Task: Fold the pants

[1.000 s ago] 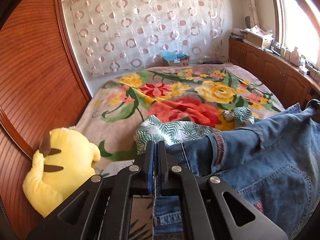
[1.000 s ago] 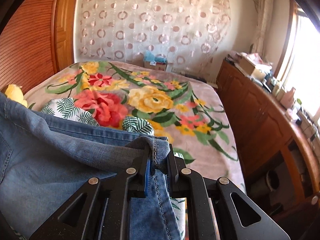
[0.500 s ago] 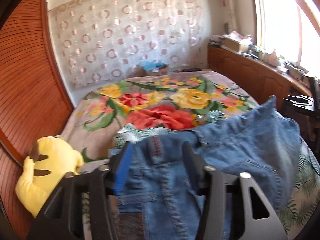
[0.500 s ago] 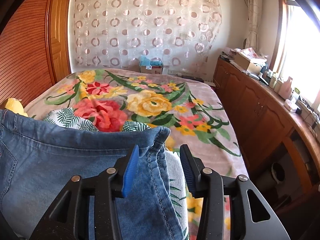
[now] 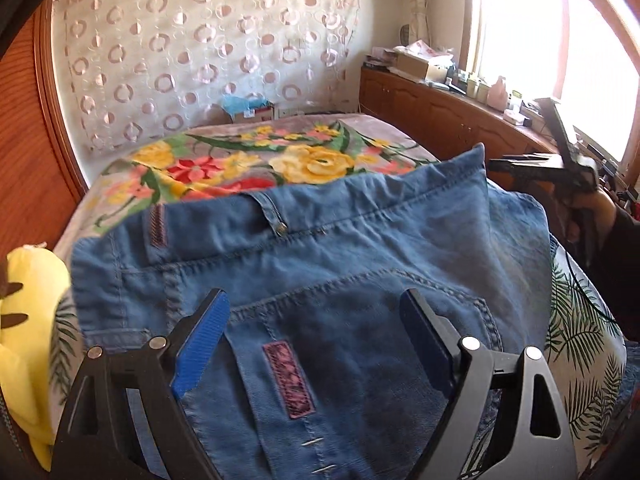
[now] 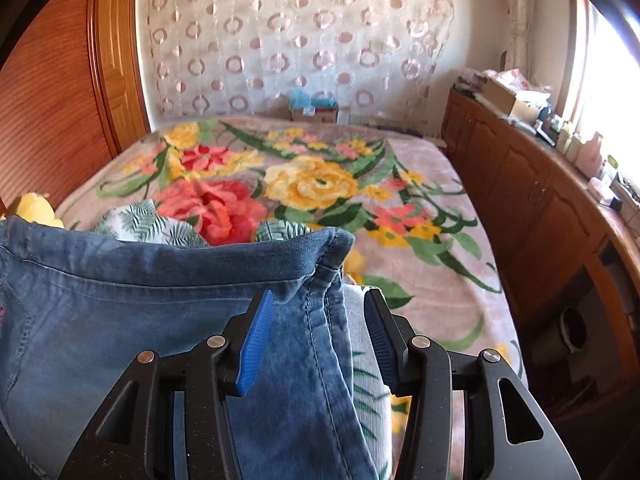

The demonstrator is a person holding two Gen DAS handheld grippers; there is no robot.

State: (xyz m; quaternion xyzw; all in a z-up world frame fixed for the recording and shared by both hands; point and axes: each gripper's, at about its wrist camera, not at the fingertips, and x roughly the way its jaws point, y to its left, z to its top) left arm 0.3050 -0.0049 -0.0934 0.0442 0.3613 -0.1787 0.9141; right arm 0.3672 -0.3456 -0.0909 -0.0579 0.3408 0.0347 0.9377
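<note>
both tools had let go within the last second. a moment before, each one was pinched on the denim; now my left tool (image 5: pixel 316 328) stood with its blue pads wide apart and nothing between them, and my right tool (image 6: pixel 318 332) was spread the same way, the cloth only passing under its gap.

the blue jeans (image 5: pixel 320 264) lay just ahead of and beneath the left tool, the waistband with its belt loop turned to the far side and a back pocket directly below the pads. from the right tool, the folded corner (image 6: pixel 328 248) sat just past its tips, resting on a fern-print cloth (image 6: pixel 152 224) spread over the floral blanket (image 6: pixel 312 184) of the bed. i judged that a fold had just been laid and released, so the next grip would be for another fold or some smoothing.

a yellow plush toy (image 5: pixel 28 312) sat off to the left tool's left. far ahead, an open cardboard box (image 6: pixel 314 109) held something blue; i could not tell what.
</note>
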